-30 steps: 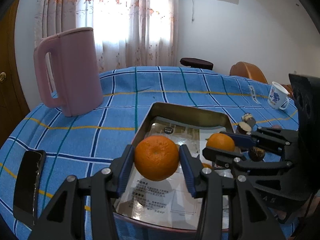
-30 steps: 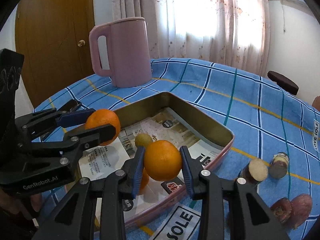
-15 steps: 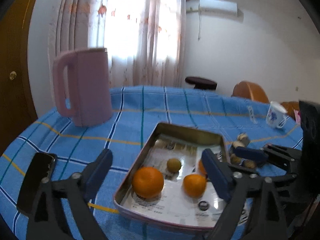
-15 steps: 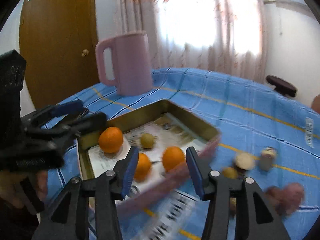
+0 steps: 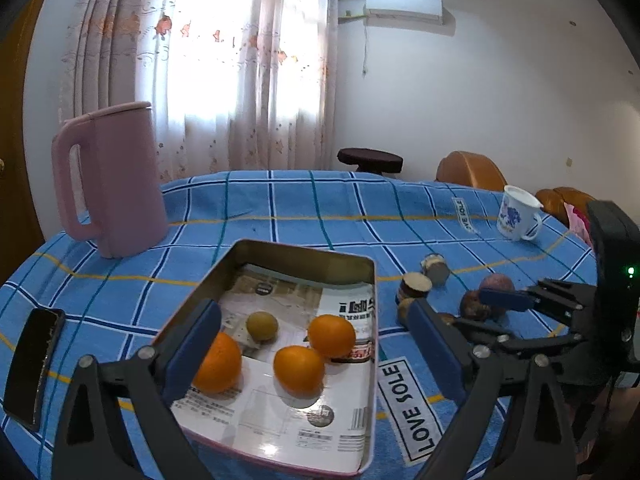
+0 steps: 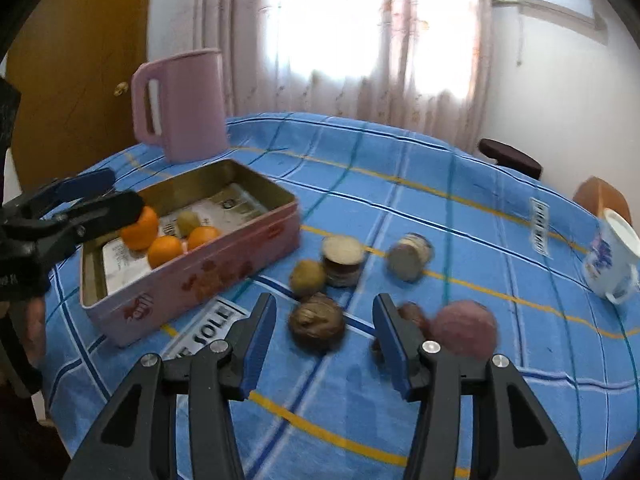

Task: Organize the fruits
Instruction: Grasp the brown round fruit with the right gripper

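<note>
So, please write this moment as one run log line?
left gripper: open, empty | right gripper: open, empty | pink rectangular metal tin: three oranges, one small green fruit | brown fruit: on tablecloth

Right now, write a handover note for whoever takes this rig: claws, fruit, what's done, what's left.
Left claw: open, empty, above the tin.
Right claw: open, empty, over the loose pieces on the tablecloth.
Done: three oranges and one small greenish fruit lie in the tin.
Left: a greenish fruit, a brown piece, a purplish piece and the cut pieces remain outside.
</note>
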The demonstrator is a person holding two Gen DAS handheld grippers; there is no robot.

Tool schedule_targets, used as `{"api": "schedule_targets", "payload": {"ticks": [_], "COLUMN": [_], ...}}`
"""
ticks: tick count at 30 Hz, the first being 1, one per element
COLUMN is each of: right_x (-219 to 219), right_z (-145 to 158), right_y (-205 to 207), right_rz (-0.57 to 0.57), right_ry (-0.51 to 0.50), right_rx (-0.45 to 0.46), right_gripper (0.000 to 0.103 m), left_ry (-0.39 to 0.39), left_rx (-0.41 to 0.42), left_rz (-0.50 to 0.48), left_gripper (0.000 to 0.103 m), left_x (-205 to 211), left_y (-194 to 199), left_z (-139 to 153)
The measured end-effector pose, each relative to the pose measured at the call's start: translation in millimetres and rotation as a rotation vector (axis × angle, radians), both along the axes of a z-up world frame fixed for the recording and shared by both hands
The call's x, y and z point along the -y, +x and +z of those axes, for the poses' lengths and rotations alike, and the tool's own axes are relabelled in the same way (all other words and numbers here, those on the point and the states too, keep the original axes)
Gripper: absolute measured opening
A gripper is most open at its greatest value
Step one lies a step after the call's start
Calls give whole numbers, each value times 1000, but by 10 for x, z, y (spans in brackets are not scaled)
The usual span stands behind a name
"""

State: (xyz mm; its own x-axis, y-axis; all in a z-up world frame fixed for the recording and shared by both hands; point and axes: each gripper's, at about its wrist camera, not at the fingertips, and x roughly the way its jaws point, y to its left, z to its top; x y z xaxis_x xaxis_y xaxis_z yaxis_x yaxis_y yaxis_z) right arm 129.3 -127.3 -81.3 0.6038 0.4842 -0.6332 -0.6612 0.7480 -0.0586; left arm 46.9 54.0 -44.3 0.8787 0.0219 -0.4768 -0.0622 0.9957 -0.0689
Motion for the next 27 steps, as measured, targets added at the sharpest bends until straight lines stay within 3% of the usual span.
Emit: {"api": "schedule_targets", "payload": {"ticks": [4,6,9,10,17,22,27], "right_x": [-196,-229,-199,-157,192,775,1234], "right_z": [-162,-177,-229,-215,22,195,210], "right_y": [168,190,239,257,100,34,159], "right_rz": [-5,-12,-43,-44,-81,-224,-366], "right_ry": [-92,-129,-170,-148,2,107,120], "right_rx": [-79,-63,-75,-84,-1,60,69], "right_gripper": [52,52,40,33,33,33,33], "left_ry": [0,-1,0,1,7,30,27], "left_rx": [4,5,3,3,-3,-13,-44], "left_rz": [-12,-16,-22,-24,-64,-111,-171], "left_gripper": [97,97,97,97,97,97,97], "left_x": [36,49,68,78,271,542,847], "left_y": [-11,-7,1,2,75,177,345], "left_z": [12,18,27,26,46,31,-22]}}
